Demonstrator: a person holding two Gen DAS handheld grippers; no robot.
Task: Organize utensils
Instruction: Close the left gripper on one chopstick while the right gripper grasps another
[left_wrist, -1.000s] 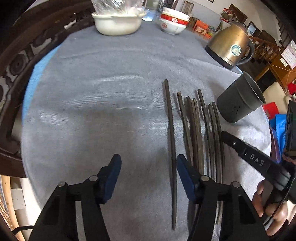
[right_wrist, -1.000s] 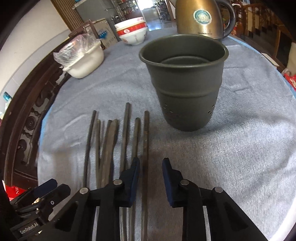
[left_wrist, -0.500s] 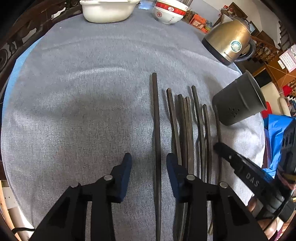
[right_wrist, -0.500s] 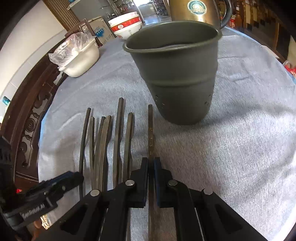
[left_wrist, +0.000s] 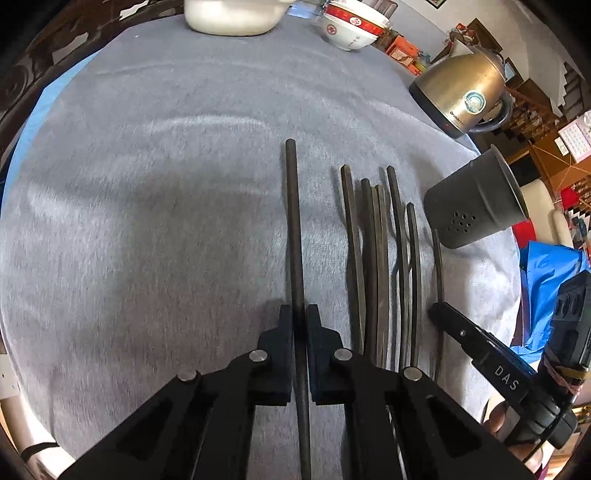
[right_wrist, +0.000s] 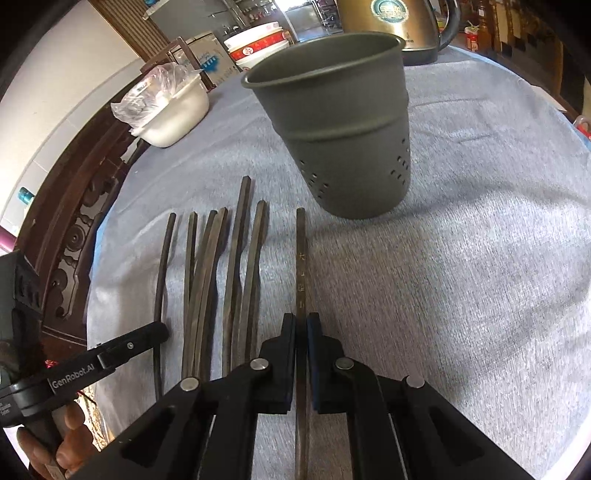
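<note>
Chopsticks (right_wrist: 236, 273) lie side by side in a row on the counter (right_wrist: 461, 280), with the holder cup (right_wrist: 340, 129) standing just beyond the row's right end. At the counter's far edge stand a kettle (left_wrist: 463, 94), stacked bowls (left_wrist: 351, 26) and a tub (left_wrist: 232, 16).

A round table under a grey fleece cloth (left_wrist: 166, 192) fills the room's middle, with a strip of blue underlay (left_wrist: 40, 110) showing at its edge. Dark carved wooden chair backs (right_wrist: 77, 236) curve beside it. Behind them rises a plain white wall (right_wrist: 62, 66). Daylight gleams on a wooden stair railing (left_wrist: 532, 103) beyond.
</note>
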